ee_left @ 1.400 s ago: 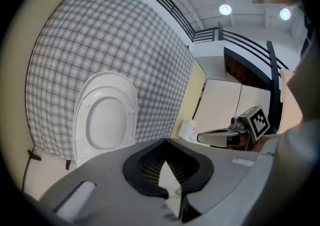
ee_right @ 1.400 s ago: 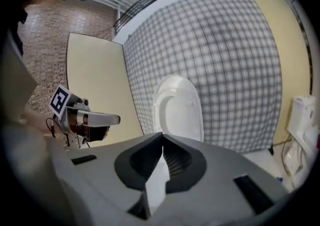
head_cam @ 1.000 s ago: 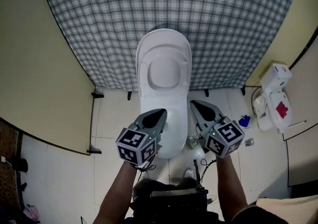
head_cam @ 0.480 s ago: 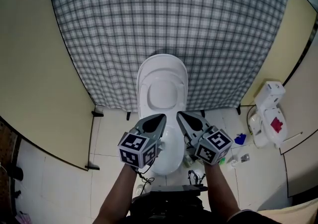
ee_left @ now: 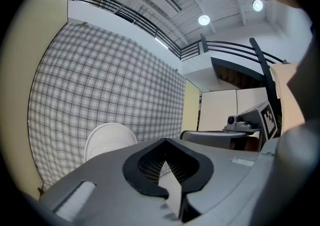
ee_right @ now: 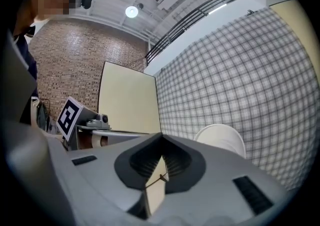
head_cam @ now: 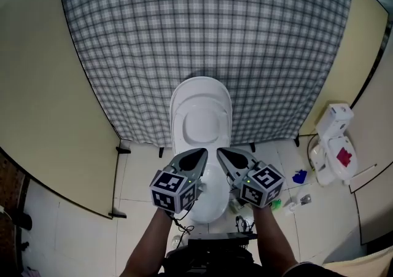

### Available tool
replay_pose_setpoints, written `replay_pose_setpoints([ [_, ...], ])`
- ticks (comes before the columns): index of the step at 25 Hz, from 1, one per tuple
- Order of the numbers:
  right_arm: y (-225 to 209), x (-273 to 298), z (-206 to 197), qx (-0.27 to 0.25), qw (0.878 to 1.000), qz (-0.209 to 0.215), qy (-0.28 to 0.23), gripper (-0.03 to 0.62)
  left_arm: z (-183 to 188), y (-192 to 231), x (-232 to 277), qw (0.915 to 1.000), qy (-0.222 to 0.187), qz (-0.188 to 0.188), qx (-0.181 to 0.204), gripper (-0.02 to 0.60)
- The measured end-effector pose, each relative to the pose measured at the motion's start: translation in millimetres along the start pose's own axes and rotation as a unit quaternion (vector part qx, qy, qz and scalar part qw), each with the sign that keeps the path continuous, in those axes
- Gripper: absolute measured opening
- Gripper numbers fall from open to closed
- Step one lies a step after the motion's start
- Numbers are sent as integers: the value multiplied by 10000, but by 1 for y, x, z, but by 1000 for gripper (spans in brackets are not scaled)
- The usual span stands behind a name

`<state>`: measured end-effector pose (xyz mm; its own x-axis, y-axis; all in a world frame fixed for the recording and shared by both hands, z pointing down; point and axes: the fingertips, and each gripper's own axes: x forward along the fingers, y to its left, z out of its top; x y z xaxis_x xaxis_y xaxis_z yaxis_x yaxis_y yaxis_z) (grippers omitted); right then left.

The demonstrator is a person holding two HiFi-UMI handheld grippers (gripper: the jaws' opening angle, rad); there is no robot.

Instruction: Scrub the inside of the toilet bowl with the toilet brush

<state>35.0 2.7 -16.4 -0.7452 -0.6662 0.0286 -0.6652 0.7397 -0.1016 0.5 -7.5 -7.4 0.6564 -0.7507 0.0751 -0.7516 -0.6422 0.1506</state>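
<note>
The white toilet (head_cam: pixel 201 123) stands against the checked curtain, seen from above; its oval top is all white and I cannot see into the bowl. My left gripper (head_cam: pixel 197 155) and right gripper (head_cam: pixel 223 153) hover side by side over the toilet's front end, tips pointing at it. Both are shut, jaws together with nothing between them. In the left gripper view the left gripper (ee_left: pixel 167 142) points at the toilet (ee_left: pixel 106 140). In the right gripper view the right gripper (ee_right: pixel 161 138) has the toilet (ee_right: pixel 223 140) to its right. I cannot make out a toilet brush.
A checked curtain (head_cam: pixel 202 30) hangs behind the toilet, between beige panels (head_cam: pixel 43 85). On the tiled floor to the right are a white unit with a red patch (head_cam: pixel 334 144), a small blue thing (head_cam: pixel 299 177) and a green item (head_cam: pixel 275 203).
The two grippers have drawn closer together over the toilet's front. The view has tilted up, so the toilet sits lower in the frame.
</note>
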Motion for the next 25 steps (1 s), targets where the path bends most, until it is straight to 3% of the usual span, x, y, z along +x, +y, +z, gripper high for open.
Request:
replay_pose_setpoints([
  [25,-7,0,-6,-72,9995,-50,308,5,-7,4,9,9999,116,48,-83,9],
])
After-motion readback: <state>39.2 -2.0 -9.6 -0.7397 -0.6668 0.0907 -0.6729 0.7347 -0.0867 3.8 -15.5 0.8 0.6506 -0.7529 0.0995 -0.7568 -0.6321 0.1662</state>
